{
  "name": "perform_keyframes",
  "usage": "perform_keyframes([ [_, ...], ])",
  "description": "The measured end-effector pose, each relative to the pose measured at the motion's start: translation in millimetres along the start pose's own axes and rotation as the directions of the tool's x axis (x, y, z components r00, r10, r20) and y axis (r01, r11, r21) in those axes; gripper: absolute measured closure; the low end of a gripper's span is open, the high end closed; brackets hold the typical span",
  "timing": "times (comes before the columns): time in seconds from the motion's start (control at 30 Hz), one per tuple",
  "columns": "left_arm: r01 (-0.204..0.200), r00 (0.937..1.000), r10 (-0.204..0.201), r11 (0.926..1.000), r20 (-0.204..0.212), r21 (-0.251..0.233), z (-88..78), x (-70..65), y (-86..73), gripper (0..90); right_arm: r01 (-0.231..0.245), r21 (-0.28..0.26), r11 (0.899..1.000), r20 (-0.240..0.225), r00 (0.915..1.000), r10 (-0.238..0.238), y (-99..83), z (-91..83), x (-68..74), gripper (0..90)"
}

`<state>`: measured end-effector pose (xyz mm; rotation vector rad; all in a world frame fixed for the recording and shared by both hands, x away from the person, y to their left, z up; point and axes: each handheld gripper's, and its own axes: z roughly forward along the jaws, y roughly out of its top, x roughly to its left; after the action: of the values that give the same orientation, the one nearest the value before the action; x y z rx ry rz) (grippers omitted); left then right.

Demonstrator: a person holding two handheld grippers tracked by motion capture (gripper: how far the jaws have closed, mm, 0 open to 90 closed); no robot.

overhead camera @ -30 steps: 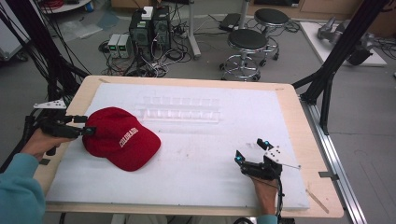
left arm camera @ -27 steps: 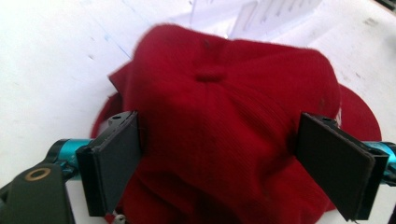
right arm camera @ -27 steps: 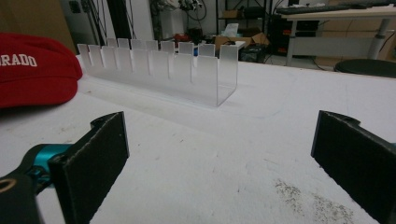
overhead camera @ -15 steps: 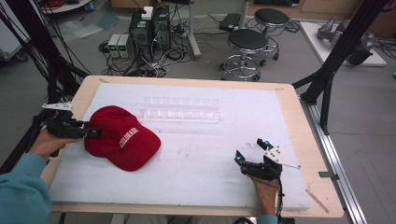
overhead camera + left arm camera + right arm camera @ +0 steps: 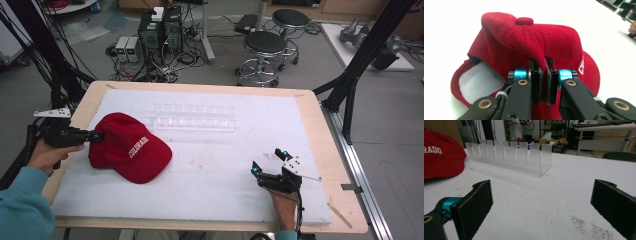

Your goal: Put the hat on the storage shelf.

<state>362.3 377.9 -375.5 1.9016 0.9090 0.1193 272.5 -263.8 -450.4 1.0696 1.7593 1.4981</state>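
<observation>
Pinching a fold of red cap (image 5: 524, 42) on the white foam sheet (image 5: 210, 150), jaws just closed on the fabric.

Lying crown up straight ahead of the left gripper (image 5: 543, 82), back panel bunched between its pads, brim pointing away toward the right gripper (image 5: 270, 167); resting wide open and holding nothing near the sheet's front edge, clear slotted rack (image 5: 509, 157) well beyond its jaws.

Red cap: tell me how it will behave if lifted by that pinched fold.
The red cap is probably floppy: its crown creases where the left gripper has just closed on it. It looks light. The stiffer brim may hang down.
</observation>
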Motion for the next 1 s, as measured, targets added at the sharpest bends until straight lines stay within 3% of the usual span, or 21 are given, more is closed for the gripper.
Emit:
perform_keyframes([
  [0.23, -0.03, 0.9994, 0.029, 0.999, -0.017, -0.032, -7.5, -14.5, 11.9, 87.1, 0.004, 0.0, 1.0, 0.003, 1.0, -0.004, 0.0, 0.1, 0.1, 2.9],
  [0.63, -0.097, 0.9942, 0.091, 0.9894, -0.058, -0.109, -18.2, -48.8, 42.4, 87.2, 0.006, -0.001, 1.0, 0.008, 1.0, -0.006, 0.1, 0.5, 0.5, 2.9],
  [1.0, -0.141, 0.9877, 0.132, 0.983, -0.085, -0.117, -14.9, -81.1, 64.8, 87.3, -0.008, 0.0, 1.0, 0.005, 1.0, 0.008, 0.5, 0.5, -1.0, 2.9],
])
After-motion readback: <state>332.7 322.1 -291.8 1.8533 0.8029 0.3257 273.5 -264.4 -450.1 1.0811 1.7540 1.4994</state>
